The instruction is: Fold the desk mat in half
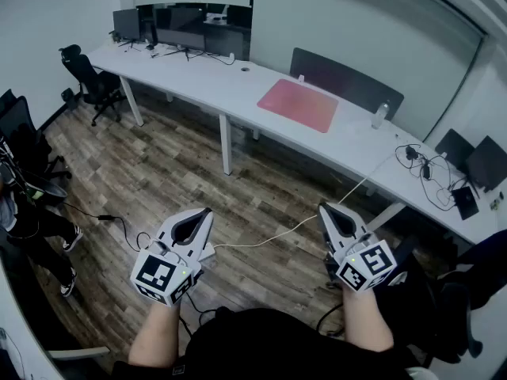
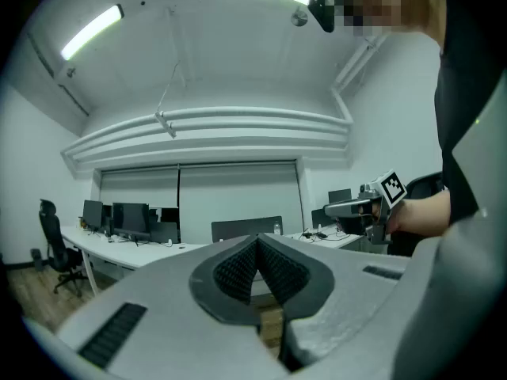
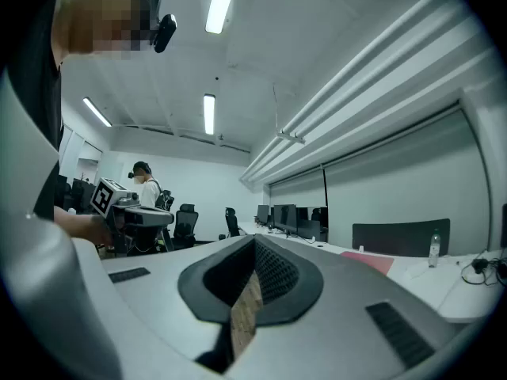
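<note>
A pink desk mat (image 1: 299, 104) lies flat on the long white desk (image 1: 238, 93) across the room; in the right gripper view the desk mat (image 3: 371, 261) shows as a thin pink strip. My left gripper (image 1: 206, 214) and right gripper (image 1: 323, 208) are held level over the wooden floor, well short of the desk. Both are shut with nothing between the jaws. In the left gripper view the left gripper (image 2: 257, 240) has its pads meeting at the tips, and the right gripper (image 2: 333, 209) shows off to the side. In its own view the right gripper (image 3: 255, 242) is likewise shut and empty.
Monitors (image 1: 184, 28) stand at the desk's far left, a bottle (image 1: 380, 115) and cables (image 1: 424, 169) to the right. A dark partition panel (image 1: 344, 81) backs the desk. Office chairs (image 1: 91, 81) sit at left. A white cable (image 1: 269, 236) runs over the floor. A person (image 3: 146, 190) stands far off.
</note>
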A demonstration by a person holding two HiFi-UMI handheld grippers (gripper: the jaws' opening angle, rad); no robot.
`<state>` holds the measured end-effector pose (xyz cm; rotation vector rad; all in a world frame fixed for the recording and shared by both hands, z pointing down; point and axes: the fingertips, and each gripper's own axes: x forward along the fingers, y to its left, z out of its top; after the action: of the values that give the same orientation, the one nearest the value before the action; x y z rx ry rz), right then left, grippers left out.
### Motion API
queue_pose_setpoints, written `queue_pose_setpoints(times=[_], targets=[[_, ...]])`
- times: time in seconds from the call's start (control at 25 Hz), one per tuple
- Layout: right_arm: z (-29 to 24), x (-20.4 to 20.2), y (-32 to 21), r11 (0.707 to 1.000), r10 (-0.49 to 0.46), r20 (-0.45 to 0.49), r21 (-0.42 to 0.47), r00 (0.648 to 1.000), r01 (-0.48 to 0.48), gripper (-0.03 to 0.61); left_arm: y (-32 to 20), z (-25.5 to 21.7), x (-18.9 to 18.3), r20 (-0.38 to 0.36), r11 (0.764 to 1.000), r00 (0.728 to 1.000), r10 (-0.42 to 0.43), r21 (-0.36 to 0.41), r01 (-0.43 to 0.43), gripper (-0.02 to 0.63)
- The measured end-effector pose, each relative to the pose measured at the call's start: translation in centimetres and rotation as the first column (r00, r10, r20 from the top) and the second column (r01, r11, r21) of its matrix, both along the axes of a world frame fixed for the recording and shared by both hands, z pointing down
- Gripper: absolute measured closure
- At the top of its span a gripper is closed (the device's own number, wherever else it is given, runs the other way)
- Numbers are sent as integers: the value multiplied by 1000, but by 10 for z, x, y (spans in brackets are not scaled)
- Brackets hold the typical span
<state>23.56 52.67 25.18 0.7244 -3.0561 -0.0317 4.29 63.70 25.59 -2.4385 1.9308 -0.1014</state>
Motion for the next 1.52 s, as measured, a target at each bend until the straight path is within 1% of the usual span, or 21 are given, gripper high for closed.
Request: queue_pose_setpoints(times=[0.08,0.12,0.28,0.44,0.52,0.6,0.76,0.88,1.0,1.12,1.24,1.52], targets=[[2,5,-4,1000,0,0,-5,1000,0,580,-4,-2,1,-21,1000,1000,-15,3,15,611],[4,7,-5,1000,0,0,-8,1000,0,580,-6,-3,1,-19,1000,1000,-25,5,25,611],[12,18,-11,1000,-1,-3,-21,1000,1,579,-15,-5,10,27,999,999,-47,7,47,611],[16,35,-18,1000,7,7,-30,1000,-7,580,-22,-4,20,19,998,998,-62,6,62,611],[16,45,-22,999,6,12,-35,1000,-6,580,-23,-3,26,30,997,996,-82,9,82,611],[17,54,-22,999,-10,11,-31,1000,11,578,-25,-1,33,39,995,994,-97,3,97,611],[19,65,-14,998,-64,-17,7,998,64,578,-28,7,50,44,994,993,-105,-36,107,611],[24,79,-13,997,-80,-2,-13,997,80,578,-26,13,65,60,992,992,-114,-52,117,611],[31,92,-15,997,-73,8,-36,997,74,578,-21,15,74,76,989,988,-134,-48,138,611],[38,99,-13,996,-70,8,-51,998,71,578,-19,19,73,105,984,981,-163,-58,170,611],[42,103,-14,996,-68,5,-62,998,68,578,-22,23,72,115,981,978,-177,-65,185,611],[46,99,-29,996,-45,-8,-73,999,45,578,-41,36,64,101,984,984,-148,-89,157,611]])
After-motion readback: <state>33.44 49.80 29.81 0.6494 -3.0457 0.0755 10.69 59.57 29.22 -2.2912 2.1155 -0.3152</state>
